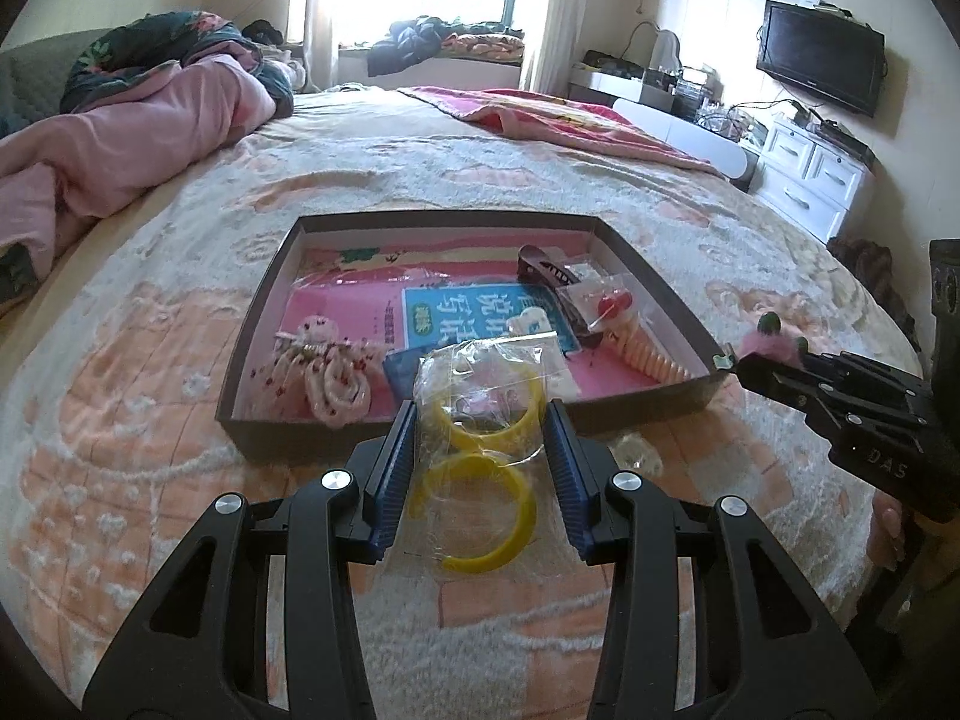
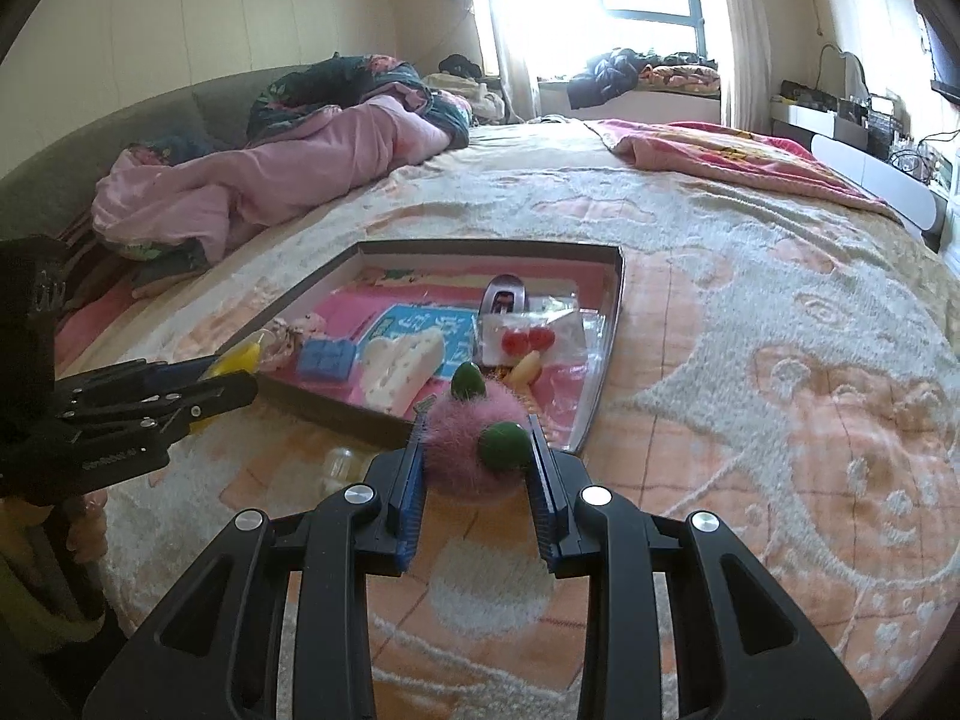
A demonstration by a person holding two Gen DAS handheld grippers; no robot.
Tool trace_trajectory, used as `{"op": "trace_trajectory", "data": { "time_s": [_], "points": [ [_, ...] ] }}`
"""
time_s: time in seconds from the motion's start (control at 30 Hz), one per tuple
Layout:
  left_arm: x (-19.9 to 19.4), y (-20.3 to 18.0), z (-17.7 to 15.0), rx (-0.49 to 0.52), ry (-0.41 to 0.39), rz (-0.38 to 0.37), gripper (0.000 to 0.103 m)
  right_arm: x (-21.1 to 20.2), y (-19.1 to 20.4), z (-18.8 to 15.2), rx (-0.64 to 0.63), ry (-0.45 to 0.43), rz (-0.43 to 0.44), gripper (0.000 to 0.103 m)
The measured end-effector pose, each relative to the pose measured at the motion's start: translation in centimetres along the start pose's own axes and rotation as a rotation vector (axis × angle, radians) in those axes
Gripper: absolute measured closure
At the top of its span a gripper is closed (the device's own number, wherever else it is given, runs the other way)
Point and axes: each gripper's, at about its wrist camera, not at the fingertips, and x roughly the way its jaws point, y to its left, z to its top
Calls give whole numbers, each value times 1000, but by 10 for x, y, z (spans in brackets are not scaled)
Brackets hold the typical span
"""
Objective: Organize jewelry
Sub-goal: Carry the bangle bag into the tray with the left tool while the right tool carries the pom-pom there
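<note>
A shallow dark box [image 1: 246, 324] lies on the bed and holds several hair accessories. My left gripper [image 1: 480, 420] is shut on a clear bag of yellow bangles [image 1: 480, 468], held at the box's near edge. My right gripper [image 2: 477, 429] is shut on a pink fluffy hair clip with green beads [image 2: 468, 450], just in front of the box's near right corner [image 2: 576, 450]. In the left wrist view the right gripper [image 1: 735, 363] shows at the right with the pink clip [image 1: 768, 339]. In the right wrist view the left gripper [image 2: 252, 387] shows at the left.
In the box lie a pink scrunchie [image 1: 330, 366], a brown hair claw [image 1: 552, 276], a cream comb clip [image 1: 642, 354] and a blue card [image 1: 480, 312]. A small clear thing [image 2: 342, 465] lies on the blanket before the box. A pink quilt [image 1: 120, 126] is piled at the far left.
</note>
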Motion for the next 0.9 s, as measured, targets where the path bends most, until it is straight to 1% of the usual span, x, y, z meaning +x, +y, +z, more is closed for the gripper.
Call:
{"op": "trace_trajectory", "data": {
  "time_s": [0.63,0.9],
  "points": [
    [17,-1,30,-6,-27,-6,69,11,-17,27,14,-33,-28,74],
    [30,2,44,-26,-35,-3,69,21,-23,36,24,-38,-36,74]
  ]
}}
